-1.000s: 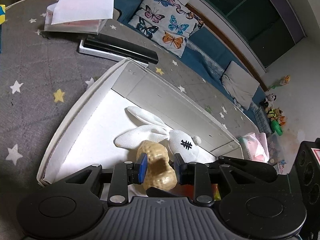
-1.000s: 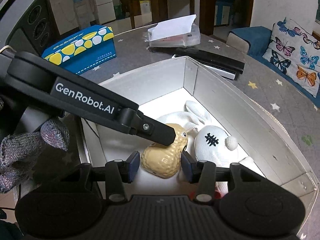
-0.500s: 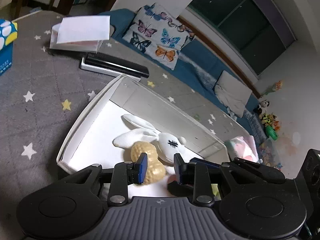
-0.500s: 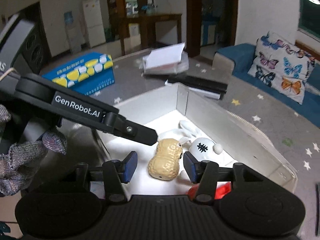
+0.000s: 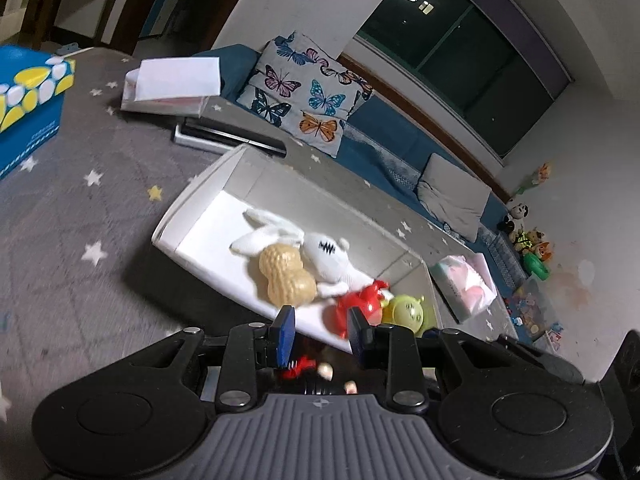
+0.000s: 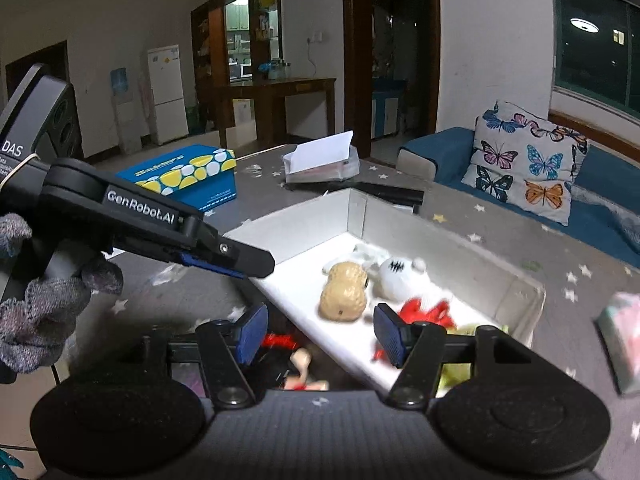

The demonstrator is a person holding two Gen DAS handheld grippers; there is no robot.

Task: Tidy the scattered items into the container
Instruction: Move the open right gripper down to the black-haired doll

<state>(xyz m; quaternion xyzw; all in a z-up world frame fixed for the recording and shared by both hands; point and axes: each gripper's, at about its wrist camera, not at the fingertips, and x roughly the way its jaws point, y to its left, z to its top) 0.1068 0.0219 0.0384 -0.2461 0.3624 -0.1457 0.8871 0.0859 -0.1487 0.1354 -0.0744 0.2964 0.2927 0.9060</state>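
A white open box (image 5: 200, 196) (image 6: 400, 216) sits on the grey star-patterned cloth. Inside lie a tan peanut toy (image 5: 285, 276) (image 6: 345, 291), a white plush rabbit (image 5: 324, 258) (image 6: 402, 278), a red toy (image 5: 362, 306) (image 6: 426, 312) and a yellow-green round toy (image 5: 408, 312). My left gripper (image 5: 320, 332) is open and empty, held above the box's near edge; it also shows in the right wrist view (image 6: 240, 260). My right gripper (image 6: 318, 338) is open and empty. A small doll-like toy (image 6: 298, 364) (image 5: 316, 366) lies outside the box, below both grippers.
A blue and yellow tissue box (image 6: 192, 176) (image 5: 28, 100) stands at the left. A clear box with white paper (image 5: 176, 88) (image 6: 324, 162) and a black flat device (image 5: 232, 138) lie beyond the white box. A pink packet (image 5: 466, 284) lies right of it. A butterfly cushion (image 6: 528, 172) is on the sofa.
My left gripper has let go of the peanut toy, which now lies in the box. Both grippers have lifted up and back, and the right jaws have opened wider.
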